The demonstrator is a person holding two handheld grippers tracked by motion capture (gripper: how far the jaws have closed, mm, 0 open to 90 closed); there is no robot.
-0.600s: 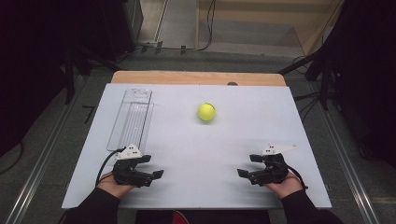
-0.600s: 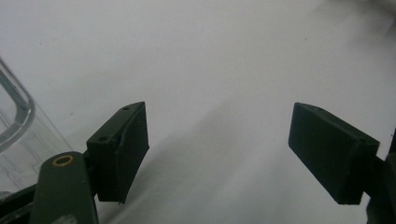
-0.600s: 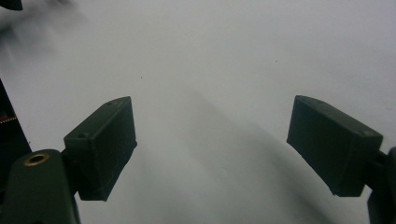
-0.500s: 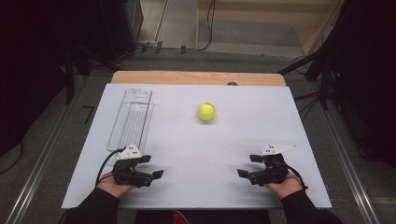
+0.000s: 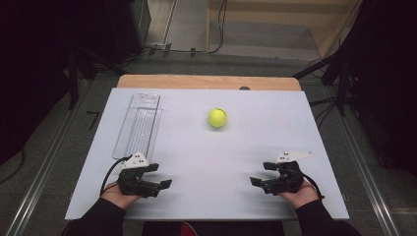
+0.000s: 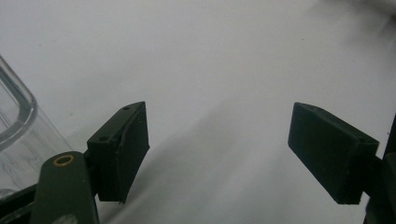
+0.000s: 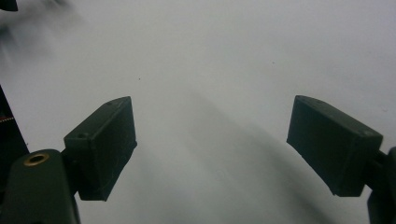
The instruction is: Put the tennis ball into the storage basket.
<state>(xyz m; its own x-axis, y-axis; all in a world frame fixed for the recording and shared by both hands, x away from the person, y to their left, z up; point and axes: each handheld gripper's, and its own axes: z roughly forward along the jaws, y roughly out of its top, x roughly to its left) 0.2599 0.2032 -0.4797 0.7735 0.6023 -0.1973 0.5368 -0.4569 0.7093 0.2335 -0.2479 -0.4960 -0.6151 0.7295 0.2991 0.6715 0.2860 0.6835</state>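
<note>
A yellow-green tennis ball [image 5: 217, 118] rests on the white table top [image 5: 206, 162], slightly beyond its middle. A clear plastic tray [image 5: 138, 126] lies lengthwise at the left. My left gripper [image 5: 160, 176] rests near the front left edge, just in front of the tray's near end, jaws apart and bare; the tray's corner [image 6: 16, 126] appears at the left of the left gripper view. My right gripper [image 5: 262, 173] lies near the front right edge, jaws spread wide over bare table. In both gripper views the black pads [image 7: 105, 144] have nothing between them.
A wooden strip [image 5: 206, 81] borders the table's far edge. Metal rails [image 5: 42, 172] run along both sides on the floor. Cables and dark stands sit behind the table. Open surface lies between the two grippers and around the ball.
</note>
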